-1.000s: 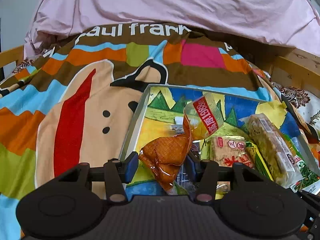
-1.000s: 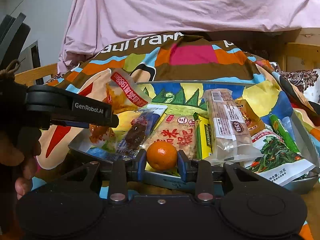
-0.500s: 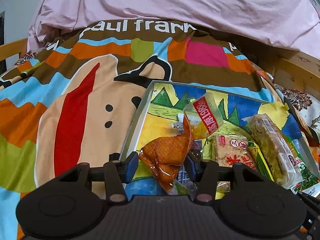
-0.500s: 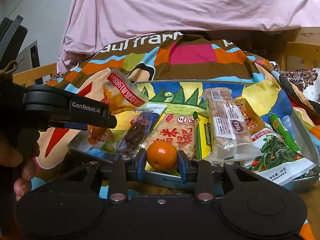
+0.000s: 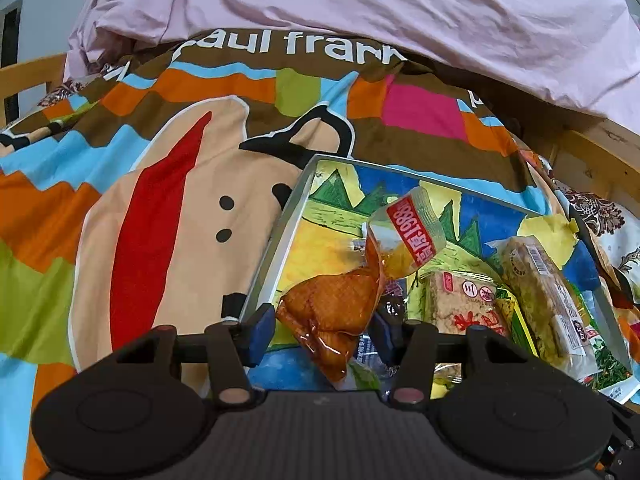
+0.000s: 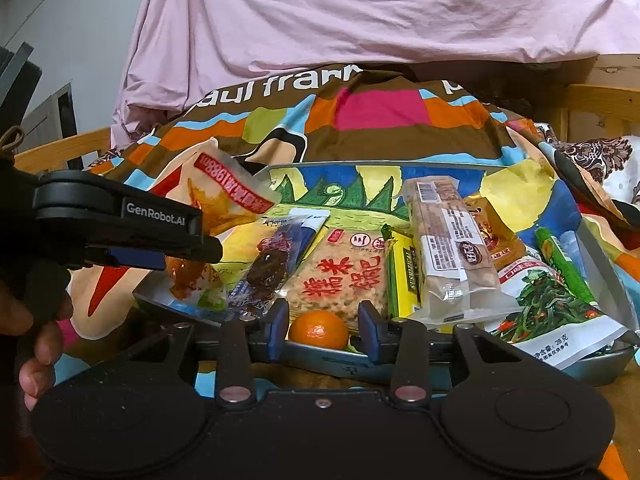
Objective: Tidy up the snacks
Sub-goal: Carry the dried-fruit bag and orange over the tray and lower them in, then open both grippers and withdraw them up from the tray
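Note:
My left gripper [image 5: 320, 328] is shut on a clear packet of orange-brown chicken [image 5: 340, 312] with a red label, held over the near left corner of the metal tray [image 5: 276, 248]. The same packet [image 6: 216, 208] and my left gripper [image 6: 160, 248] show in the right wrist view. My right gripper [image 6: 323, 330] has its jaws apart around a small orange [image 6: 318, 330] at the tray's near rim [image 6: 320, 356]; the pads stand a little off its sides.
The tray holds several snack packets: a rice cake pack [image 6: 340, 276], a yellow-green box [image 6: 404, 276], a long wrapped bar [image 6: 448, 248], a seaweed bag [image 6: 552, 312], a dark date packet [image 6: 272, 264]. A colourful blanket [image 5: 160, 220] and pink sheet [image 5: 320, 8] lie around.
The left gripper with the chicken packet has risen slightly and shifted left. The right gripper and orange have stayed put.

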Tool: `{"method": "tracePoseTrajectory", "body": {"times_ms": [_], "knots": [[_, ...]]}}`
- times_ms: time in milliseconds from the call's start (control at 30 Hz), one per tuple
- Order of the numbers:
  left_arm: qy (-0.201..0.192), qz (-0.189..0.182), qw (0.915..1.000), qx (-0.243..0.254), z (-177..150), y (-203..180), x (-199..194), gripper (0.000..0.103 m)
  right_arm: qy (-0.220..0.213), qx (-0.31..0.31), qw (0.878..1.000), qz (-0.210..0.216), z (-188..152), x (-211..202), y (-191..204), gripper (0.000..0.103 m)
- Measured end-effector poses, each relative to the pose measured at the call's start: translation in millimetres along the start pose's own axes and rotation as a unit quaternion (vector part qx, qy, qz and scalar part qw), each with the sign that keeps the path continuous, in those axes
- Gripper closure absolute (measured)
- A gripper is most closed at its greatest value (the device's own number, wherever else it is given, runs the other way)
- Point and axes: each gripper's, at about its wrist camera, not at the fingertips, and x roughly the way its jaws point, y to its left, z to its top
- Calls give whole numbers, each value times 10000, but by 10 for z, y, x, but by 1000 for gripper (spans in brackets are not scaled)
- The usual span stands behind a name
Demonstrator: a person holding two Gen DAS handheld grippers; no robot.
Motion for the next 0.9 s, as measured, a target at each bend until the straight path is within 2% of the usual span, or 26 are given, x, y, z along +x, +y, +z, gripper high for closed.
{"method": "tracePoseTrajectory", "body": {"times_ms": [100,133,200,433,533,800,900], "knots": [[-41,-12,10000,-38,4,21,-27,44,-6,-10,10000,-14,3,-9,8,57],[-75,-54,9999,-41,13,25,-46,38,-9,-20,10000,-18,4,-13,10,57],[-108,-32,9999,-49,23,29,-75,33,-13,-45,10000,-18,11,-25,22,53],[-79,-117,9999,-88,58,29,-184,30,-209,-114,9997,-58,90,-160,54,43],[-128,-91,9998,-79,75,47,-288,22,-357,-72,9993,-61,161,-287,44,39],[-401,-63,9992,-29,175,108,-729,11,-797,-54,9968,-52,358,-746,49,23],[-531,-33,9986,-22,185,104,-911,5,-911,-39,9958,-121,410,-916,39,20]]}}
